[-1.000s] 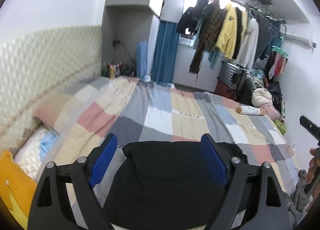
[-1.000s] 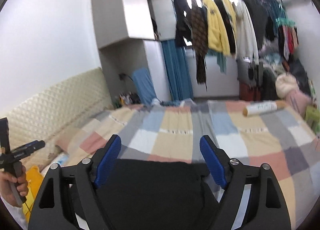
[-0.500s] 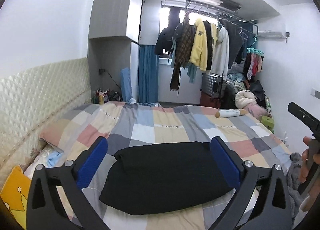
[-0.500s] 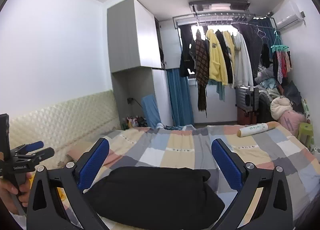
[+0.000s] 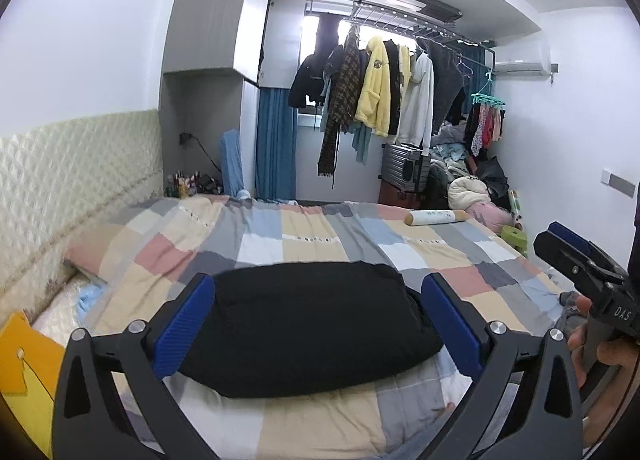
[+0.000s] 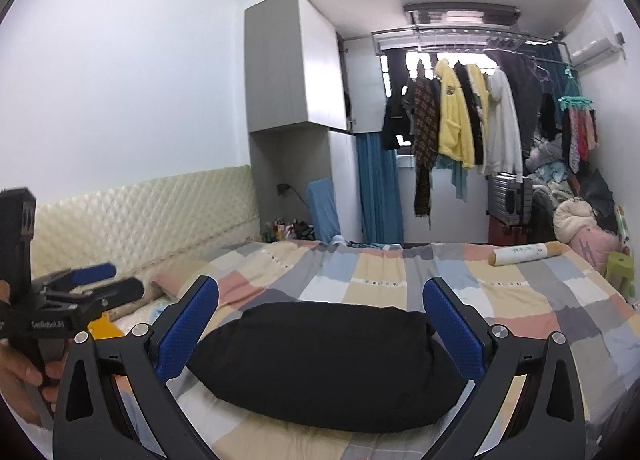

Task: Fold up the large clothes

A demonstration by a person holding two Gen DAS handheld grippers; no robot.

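Observation:
A black garment (image 5: 308, 324), folded into a thick rounded bundle, lies on the patchwork bed cover (image 5: 296, 236) near the front edge of the bed; it also shows in the right wrist view (image 6: 324, 364). My left gripper (image 5: 318, 324) is open and empty, held above and in front of the bundle. My right gripper (image 6: 320, 328) is open and empty too, held back from the bundle. Each gripper shows at the edge of the other's view: the right one (image 5: 576, 260), the left one (image 6: 88, 284).
A padded cream headboard (image 5: 60, 179) runs along the left. A cardboard roll (image 5: 436, 216) lies on the far right of the bed. Hanging clothes (image 5: 380, 99), a suitcase (image 5: 404, 167) and a pile of clutter (image 5: 476, 187) fill the far end. A yellow sheet (image 5: 24, 372) lies at the left.
Both grippers have pulled back and risen away from the black bundle, so more of the room and bed shows. The bundle stays where it lay.

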